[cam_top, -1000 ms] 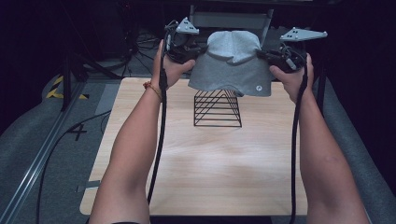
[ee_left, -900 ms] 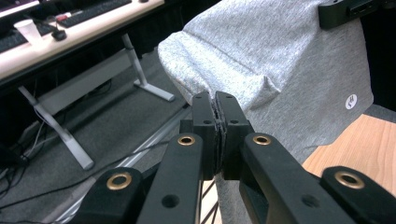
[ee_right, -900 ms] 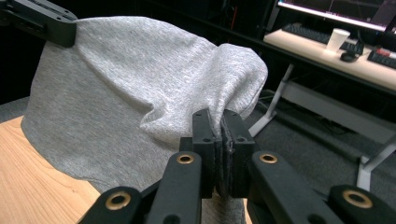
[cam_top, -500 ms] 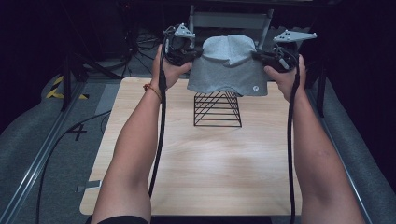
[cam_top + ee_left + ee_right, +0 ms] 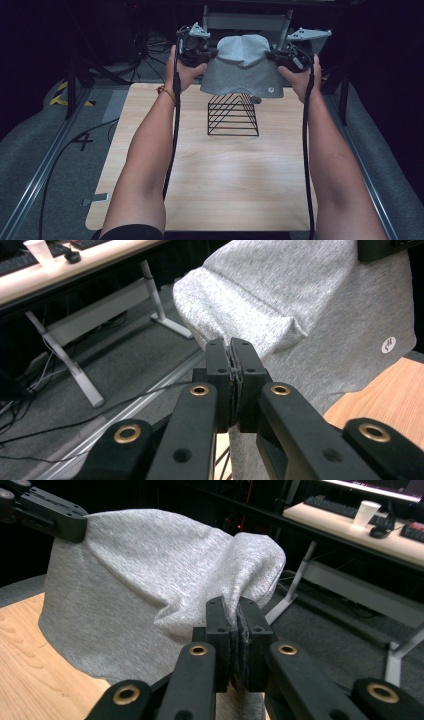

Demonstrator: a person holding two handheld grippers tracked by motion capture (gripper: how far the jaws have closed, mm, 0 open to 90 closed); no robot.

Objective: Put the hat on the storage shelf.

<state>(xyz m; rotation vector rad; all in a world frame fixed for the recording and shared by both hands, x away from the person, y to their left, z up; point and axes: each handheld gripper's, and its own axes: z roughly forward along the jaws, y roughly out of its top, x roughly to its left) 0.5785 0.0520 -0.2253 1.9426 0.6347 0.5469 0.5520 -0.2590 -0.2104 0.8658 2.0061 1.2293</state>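
— Starting at the left: left gripper pinching the left edge of the heather-grey knitted cloth garment, jaws pressed together on a fold of fabric, no gap showing between them in the left gripper view.

— And the cloth itself, lying where?

— Hanging in the air between both hands, stretched with its long axis running left to right, draping down over the far part of the light wooden tabletop. Directly above the black wire rack with a triangular outline, lower hem apparently just clear of or barely brushing its top; hard telling which. Small round white logo near the lower right corner.

— Moving right?

— Right gripper clamping the opposite edge, jaws likewise squeezed tight on bunched fabric in the right gripper view. Both hands level, equally near the rack.

— Next move, probably?

— Judging only: lowering straight down, since the rack is sitting right under the cloth's middle, ridge running front to back, across the cloth's span.
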